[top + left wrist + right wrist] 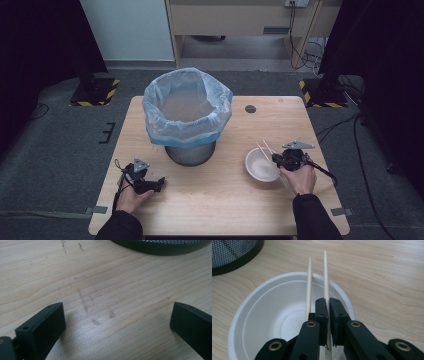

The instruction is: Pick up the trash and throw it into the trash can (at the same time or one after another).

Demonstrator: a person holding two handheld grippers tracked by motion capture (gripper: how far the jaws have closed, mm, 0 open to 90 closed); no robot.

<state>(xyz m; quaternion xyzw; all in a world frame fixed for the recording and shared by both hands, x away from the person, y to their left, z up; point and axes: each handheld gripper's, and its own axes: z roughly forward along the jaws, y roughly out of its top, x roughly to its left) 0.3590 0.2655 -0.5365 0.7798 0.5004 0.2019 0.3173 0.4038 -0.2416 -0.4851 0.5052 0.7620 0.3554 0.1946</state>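
On the wooden tabletop [215, 200] a white bowl [261, 165] sits right of centre, near the front right. Two thin pale chopsticks [265, 148] lie across it. Their long axis runs from the person's right hand up and leftward over the bowl's far rim, so the tips point away from the person, toward the back left of the tabletop. In the right gripper view the chopsticks [325, 277] run nearly parallel, a narrow gap apart, tips past the bowl's [262, 322] far rim.

The right tongs [328, 301] are closed on the right-hand stick, which passes between the jaws. The left-hand stick lies just beside the left jaw, outside the grip. In the high view the right tongs [278, 159] sit over the bowl's right rim, held by the right hand [300, 179].

The left tongs [117, 315] are wide open, with bare scuffed wood between the jaws. In the high view the left tongs [159, 183] rest low at the front left, held by the left hand [131, 196], well apart from the bowl.

A dark mesh bin [189, 117] lined with a pale blue bag [160, 107] stands at centre back, between the two hands and farther off. Its base edge shows at the top of the left gripper view [162, 247] and at the top left of the right gripper view [232, 255].
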